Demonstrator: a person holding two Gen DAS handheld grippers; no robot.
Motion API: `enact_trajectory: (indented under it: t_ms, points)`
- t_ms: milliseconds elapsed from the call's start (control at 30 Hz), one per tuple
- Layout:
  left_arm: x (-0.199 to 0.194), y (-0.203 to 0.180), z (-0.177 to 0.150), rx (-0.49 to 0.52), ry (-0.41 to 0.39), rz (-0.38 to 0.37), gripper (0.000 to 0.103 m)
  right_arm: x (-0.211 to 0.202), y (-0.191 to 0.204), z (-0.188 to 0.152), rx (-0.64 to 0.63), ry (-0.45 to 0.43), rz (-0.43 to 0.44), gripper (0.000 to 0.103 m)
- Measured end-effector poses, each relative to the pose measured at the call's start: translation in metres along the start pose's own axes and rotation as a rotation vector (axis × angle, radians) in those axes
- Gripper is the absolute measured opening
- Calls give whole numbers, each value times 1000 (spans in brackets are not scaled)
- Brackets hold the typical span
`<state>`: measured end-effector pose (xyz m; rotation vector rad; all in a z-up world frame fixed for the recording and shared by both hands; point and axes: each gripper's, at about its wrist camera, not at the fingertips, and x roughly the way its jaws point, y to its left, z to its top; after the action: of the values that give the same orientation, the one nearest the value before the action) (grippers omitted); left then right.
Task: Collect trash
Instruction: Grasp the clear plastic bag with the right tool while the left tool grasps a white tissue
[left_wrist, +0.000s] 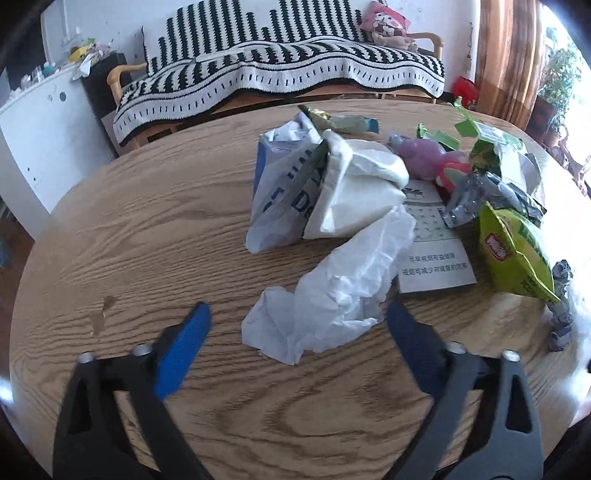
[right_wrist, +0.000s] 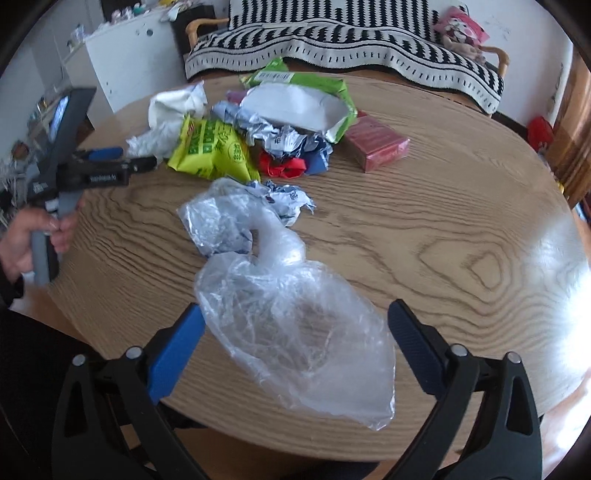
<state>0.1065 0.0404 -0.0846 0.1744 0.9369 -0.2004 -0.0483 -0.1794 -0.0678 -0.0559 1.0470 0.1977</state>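
A round wooden table (left_wrist: 155, 221) is filling both views, and behind it a sofa (left_wrist: 280, 70) is sitting under a black-and-white striped throw, with a pink cushion (left_wrist: 384, 20) leaning at its right end. The trash is lying in a loose heap on the far half of the table. Seen from the left wrist, a white bag with blue print (left_wrist: 280, 192) is standing against a folded white pack (left_wrist: 358, 192), a printed sheet (left_wrist: 432, 251) is lying flat to their right, a yellow-green snack bag (left_wrist: 517, 251) is sitting beside that, and silver foil (left_wrist: 491, 195) is crumpling behind it. A crumpled tissue (left_wrist: 332, 295) is lying nearest, and the left gripper (left_wrist: 299, 325) is hanging over it with its jaws spread wide, the tissue's near edge lying between the blue pads (left_wrist: 184, 350) without either one pressing on it. Seen from the right wrist, a clear bag (right_wrist: 295, 332) is sprawling toward the table's near edge, and the right gripper (right_wrist: 295, 328) is straddling it, jaws released and wide, the left pad just beside the film but not clamping it. A red box (right_wrist: 376, 144) is sitting apart to the right of the heap. At the left edge a hand (right_wrist: 26, 236) is gripping the other tool's handle.
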Motion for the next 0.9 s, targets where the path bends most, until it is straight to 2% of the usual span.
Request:
enact_trajectory:
  t_ms: [67,100,167,200,267,300,333,433,533,667,767,900]
  points:
    - [2,2,1,-14,9,-29,69,5,1,0,-2,3,-5,83]
    - [2,2,1,-15,7,-38,66,7,1,0,-3,7,-3,78]
    - [-1,-2,1,6,1,-47,49,11,1,-1,-4,18,0,64]
    - [-1,-3,0,12,-1,-50,44,14,2,-2,-8,23,1,52]
    - [-4,-7,-2,27,-1,-53,25,13,3,-4,-33,4,-21,33]
    - [-5,-9,-3,31,2,-54,21,11,2,-5,-30,4,-14,19]
    - [-7,-9,-4,34,3,-53,18,8,-1,-6,-20,-3,-4,13]
    - [-19,-10,-7,37,-12,-54,12,-9,-13,-11,6,-57,1,10]
    - [-36,-6,-7,16,-33,-34,11,-37,-34,-14,65,-136,26,9]
    - [-66,-7,6,-53,-106,-1,11,-72,-71,-22,153,-221,33,9]
    - [-84,-31,19,-60,-151,-28,11,-92,-105,-34,231,-257,6,9]
    - [-105,-89,33,-21,-187,-125,11,-117,-154,-60,332,-295,-74,9]
